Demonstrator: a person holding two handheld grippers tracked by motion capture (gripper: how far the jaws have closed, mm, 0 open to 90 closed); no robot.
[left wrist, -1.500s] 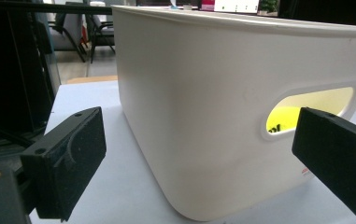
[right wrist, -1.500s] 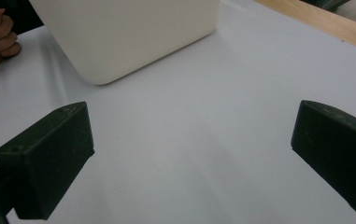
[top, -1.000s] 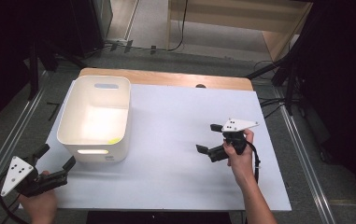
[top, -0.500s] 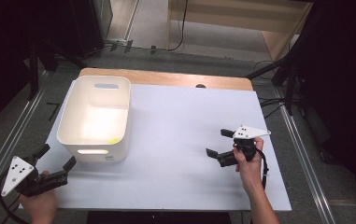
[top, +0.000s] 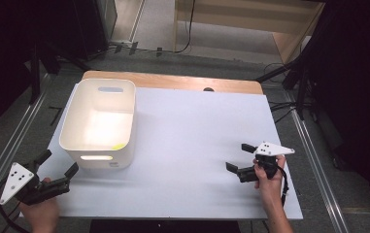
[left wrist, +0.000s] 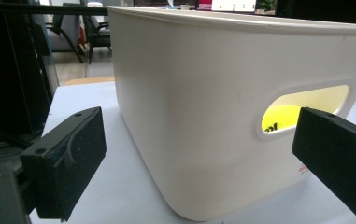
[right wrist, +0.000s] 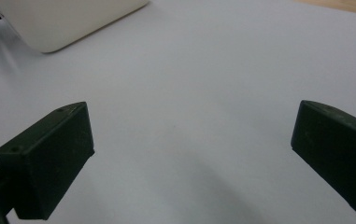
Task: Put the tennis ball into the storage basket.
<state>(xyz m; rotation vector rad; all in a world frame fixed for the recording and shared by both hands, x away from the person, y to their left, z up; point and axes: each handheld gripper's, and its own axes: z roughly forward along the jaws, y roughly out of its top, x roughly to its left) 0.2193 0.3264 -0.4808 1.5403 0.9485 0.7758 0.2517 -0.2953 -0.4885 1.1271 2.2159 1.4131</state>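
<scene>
Your white bench [top: 187, 141] sits on a grey floor, dark racks behind. Your left gripper [top: 56, 165] hangs wide open and empty at the near corner, just before the white bin [top: 100, 124]. Your right gripper [top: 238, 158] hovers wide open, empty, well apart.

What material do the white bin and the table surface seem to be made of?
White bin: probably moulded plastic, smooth and matt, with rounded corners and a cut-out handle. Table top: a pale matt sheet, perhaps laminate; a wooden-looking strip lies along the far edge.
</scene>
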